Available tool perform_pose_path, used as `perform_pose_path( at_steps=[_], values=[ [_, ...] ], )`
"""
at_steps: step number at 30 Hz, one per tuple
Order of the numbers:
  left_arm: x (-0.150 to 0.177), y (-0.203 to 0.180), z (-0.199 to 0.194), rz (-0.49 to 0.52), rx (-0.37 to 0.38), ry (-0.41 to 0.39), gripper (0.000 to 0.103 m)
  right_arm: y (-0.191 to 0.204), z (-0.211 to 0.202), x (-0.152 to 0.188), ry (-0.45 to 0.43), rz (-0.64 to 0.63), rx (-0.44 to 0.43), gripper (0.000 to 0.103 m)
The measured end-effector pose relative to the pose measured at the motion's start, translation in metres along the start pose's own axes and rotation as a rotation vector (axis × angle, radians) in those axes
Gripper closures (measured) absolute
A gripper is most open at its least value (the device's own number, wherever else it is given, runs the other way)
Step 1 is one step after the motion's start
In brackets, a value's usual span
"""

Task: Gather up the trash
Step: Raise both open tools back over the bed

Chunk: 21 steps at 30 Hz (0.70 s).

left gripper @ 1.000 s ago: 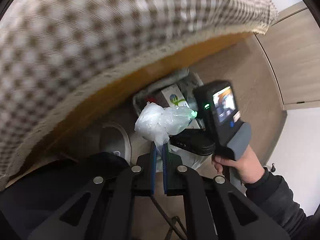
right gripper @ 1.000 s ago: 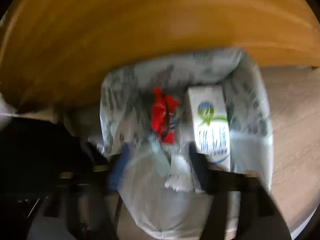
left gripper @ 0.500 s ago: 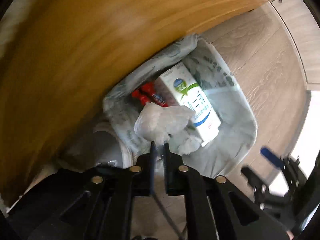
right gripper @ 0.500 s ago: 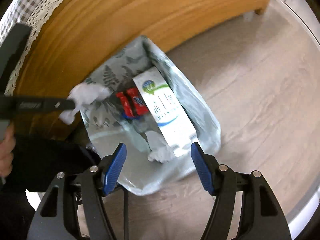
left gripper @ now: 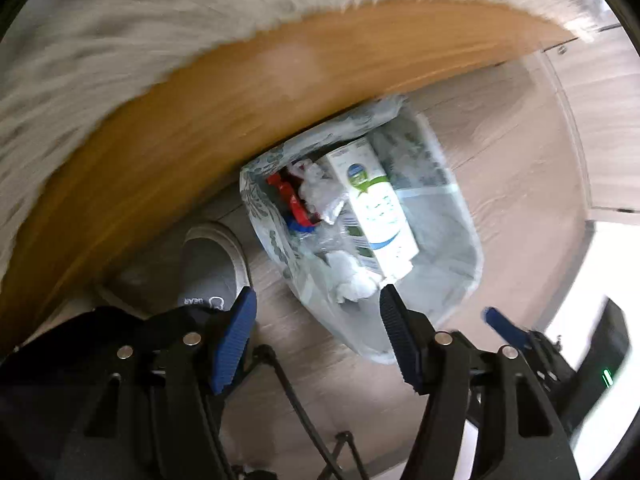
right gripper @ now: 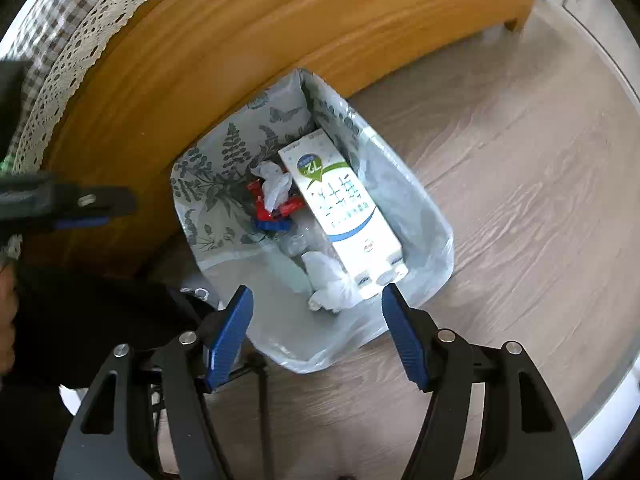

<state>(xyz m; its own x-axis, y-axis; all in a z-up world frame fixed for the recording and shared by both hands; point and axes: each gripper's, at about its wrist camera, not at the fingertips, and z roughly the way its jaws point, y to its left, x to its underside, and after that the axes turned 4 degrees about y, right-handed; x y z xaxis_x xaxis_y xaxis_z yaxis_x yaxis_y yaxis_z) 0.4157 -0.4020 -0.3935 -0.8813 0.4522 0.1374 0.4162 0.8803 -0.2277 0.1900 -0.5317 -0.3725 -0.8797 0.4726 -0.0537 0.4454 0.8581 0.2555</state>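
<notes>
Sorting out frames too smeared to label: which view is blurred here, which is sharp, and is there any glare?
Left wrist view: tablecloth and table edge streak with motion blur, bin softer. Right wrist view: sharp, milk carton print legible, its lower end washed out by glare; fisheye bends the floor.

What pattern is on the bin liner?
Grey fern leaves and butterflies on the bin liner; clearest in the right wrist view.

Even daylight; left wrist view motion-smeared – right wrist view sharp; fisheye bends the edges.
</notes>
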Motion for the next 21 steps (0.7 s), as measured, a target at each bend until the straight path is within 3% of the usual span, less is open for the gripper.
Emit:
perform_pose_path(
  at_steps=[3,8,13,17,21],
  values=[
    [0.021,0.004,-0.023,0.024,0.048,-0.051,0.042,0.007,-0.003,0.001,0.008,0.014,0.043,0.039],
    [0.041,-0.006,-0.068,0.116,0.131,-0.186,0.042,0.027,-0.055,-0.002,-0.094,-0.018,0.075,0.039],
    [0.071,0.000,-0.136,0.161,0.132,-0.395,0.042,0.051,-0.109,-0.002,-0.202,-0.073,0.141,0.039],
    [0.091,0.032,-0.205,0.157,0.127,-0.570,0.039,0.085,-0.155,-0.009,-0.313,-0.123,0.154,0.039],
    [0.106,0.095,-0.267,0.072,0.030,-0.744,0.037,0.141,-0.188,-0.025,-0.424,-0.195,0.114,0.039]
  ],
)
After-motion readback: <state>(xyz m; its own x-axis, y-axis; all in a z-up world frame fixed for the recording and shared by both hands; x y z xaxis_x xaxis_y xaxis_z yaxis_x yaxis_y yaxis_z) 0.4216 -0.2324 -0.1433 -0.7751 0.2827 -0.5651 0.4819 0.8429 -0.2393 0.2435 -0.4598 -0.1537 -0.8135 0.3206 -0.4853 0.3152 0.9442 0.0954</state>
